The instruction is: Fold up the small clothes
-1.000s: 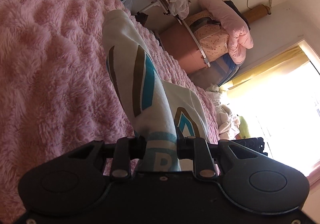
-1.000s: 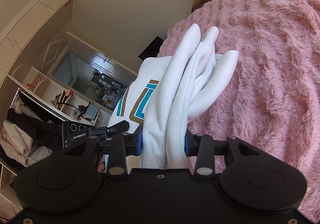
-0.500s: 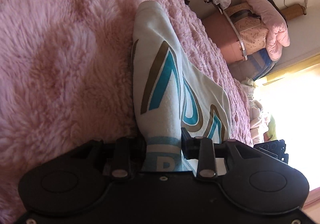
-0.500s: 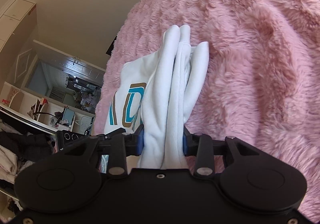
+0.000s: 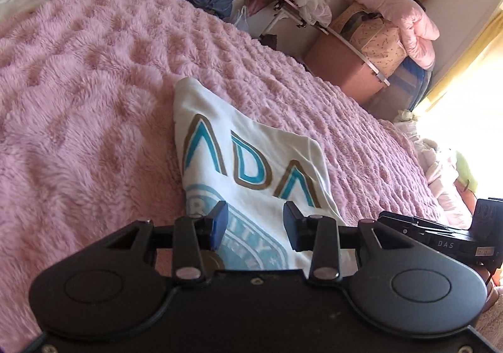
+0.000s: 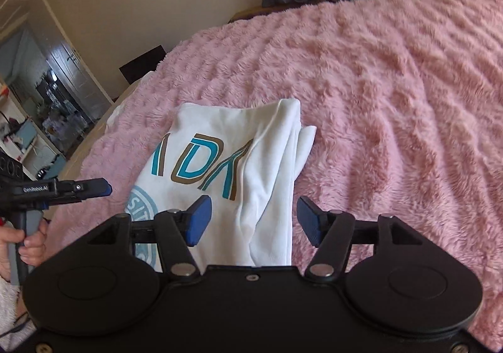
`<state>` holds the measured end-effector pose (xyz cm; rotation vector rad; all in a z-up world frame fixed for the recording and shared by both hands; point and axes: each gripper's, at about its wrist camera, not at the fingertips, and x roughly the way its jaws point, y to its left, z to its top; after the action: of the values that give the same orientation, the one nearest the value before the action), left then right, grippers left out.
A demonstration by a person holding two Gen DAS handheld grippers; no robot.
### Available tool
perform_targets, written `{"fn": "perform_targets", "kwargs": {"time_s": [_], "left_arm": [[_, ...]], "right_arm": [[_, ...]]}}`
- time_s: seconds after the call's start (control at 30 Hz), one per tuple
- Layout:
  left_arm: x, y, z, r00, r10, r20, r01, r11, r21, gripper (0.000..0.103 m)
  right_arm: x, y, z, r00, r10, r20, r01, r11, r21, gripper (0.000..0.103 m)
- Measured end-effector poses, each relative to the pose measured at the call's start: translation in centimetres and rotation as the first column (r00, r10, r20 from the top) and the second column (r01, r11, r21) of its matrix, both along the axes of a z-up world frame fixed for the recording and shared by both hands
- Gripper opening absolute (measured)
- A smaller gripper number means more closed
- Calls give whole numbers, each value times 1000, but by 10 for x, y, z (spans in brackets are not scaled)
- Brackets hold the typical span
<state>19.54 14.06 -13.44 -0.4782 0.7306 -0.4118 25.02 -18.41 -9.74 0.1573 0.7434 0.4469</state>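
My left tool (image 5: 254, 224) is matte black with round side discs, silver pivot screws and blue pads (image 5: 219, 224). My right tool (image 6: 251, 221) matches it, blue ribbed pads too. White lettering marks the left tool's side.

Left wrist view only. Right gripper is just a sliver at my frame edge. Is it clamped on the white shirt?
Observer: No. The right gripper has its jaws opening, with the pads clear of the white shirt. A bunched fold lies between them.
Operator: Is the shirt's right edge flat?
Observer: No. Several folded layers are stacked along that edge and splay a little at the far corner.
Operator: What's holding my gripper?
Observer: A hand grips the handle of the left gripper, whose jaws are opening, beside the shirt near the edge of the pink blanket.
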Motion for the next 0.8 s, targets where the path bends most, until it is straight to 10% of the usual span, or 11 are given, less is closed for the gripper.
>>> {"fn": "perform_targets", "kwargs": {"time_s": [0.13, 0.3, 0.8], "left_arm": [[-41, -32, -7, 999, -30, 38, 26, 994, 106, 40], [-65, -53, -28, 1000, -7, 17, 3, 973, 230, 40], [-57, -57, -58, 997, 17, -80, 5, 963, 271, 44]], "right_arm": [[-58, 20, -3, 984, 56, 171, -4, 957, -291, 49], [-84, 42, -38, 980, 145, 136, -53, 851, -523, 28], [-85, 32, -41, 999, 24, 47, -8, 954, -300, 12]]}}
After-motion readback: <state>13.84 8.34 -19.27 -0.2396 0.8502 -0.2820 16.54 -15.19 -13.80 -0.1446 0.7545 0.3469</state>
